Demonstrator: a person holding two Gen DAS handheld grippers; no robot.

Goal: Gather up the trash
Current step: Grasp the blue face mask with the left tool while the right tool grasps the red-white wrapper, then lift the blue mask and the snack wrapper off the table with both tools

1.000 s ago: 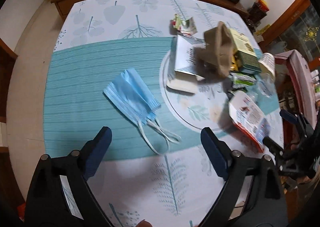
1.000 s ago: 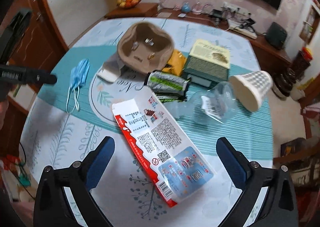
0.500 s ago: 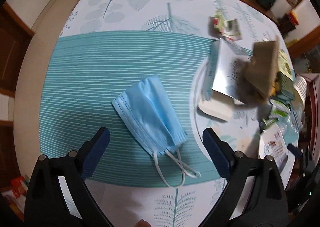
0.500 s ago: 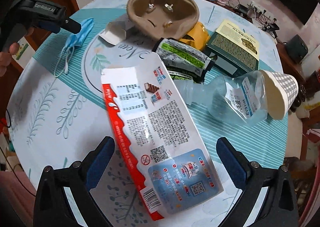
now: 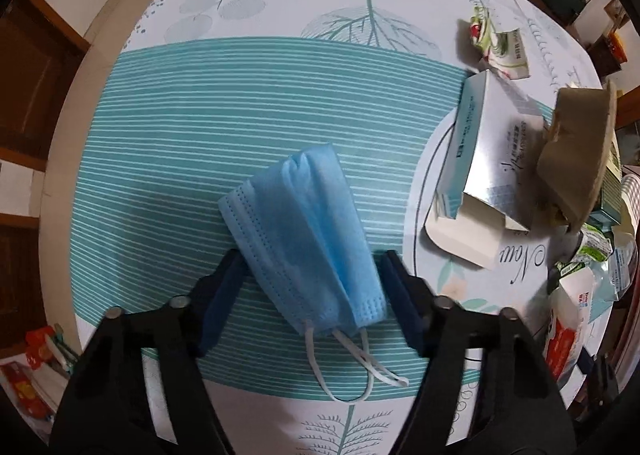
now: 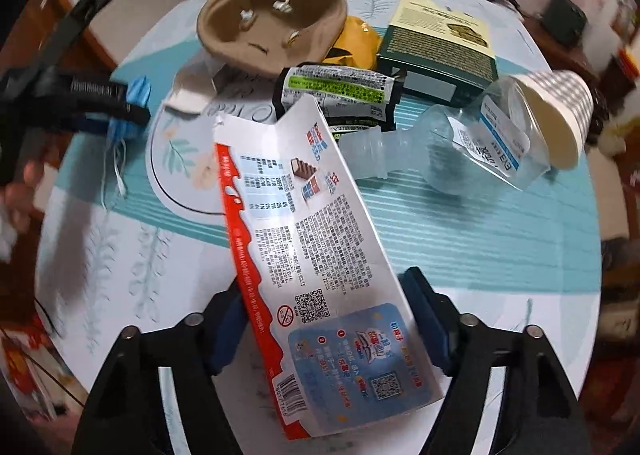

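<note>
We had the left gripper [image 5: 310, 279] right down over the mask [image 5: 302, 235], which lay flat on the teal stripes of the table [image 5: 200, 103]. Its jaws were about half open and closing, with the lower end of the mask between them; the pads sat just at its two long edges, and we couldn't say they were actually pressing yet. The white ear loops [image 5: 356, 371] trailed out from the mask's near end, back toward the gripper body.

The right gripper [image 6: 324, 319] was doing the same thing to the wrapper [image 6: 316, 263], the flat red-and-white one lying to the right of the mask. Jaws half open and closing, wrapper between them, pads right at its edges, grip not clear either.

Beyond the mask sat the rest of the trash: a box [image 5: 480, 151] just to its right, then a tray [image 6: 272, 15], a sachet [image 6: 336, 91], a bottle [image 6: 460, 143] and a cup [image 6: 556, 111].
</note>
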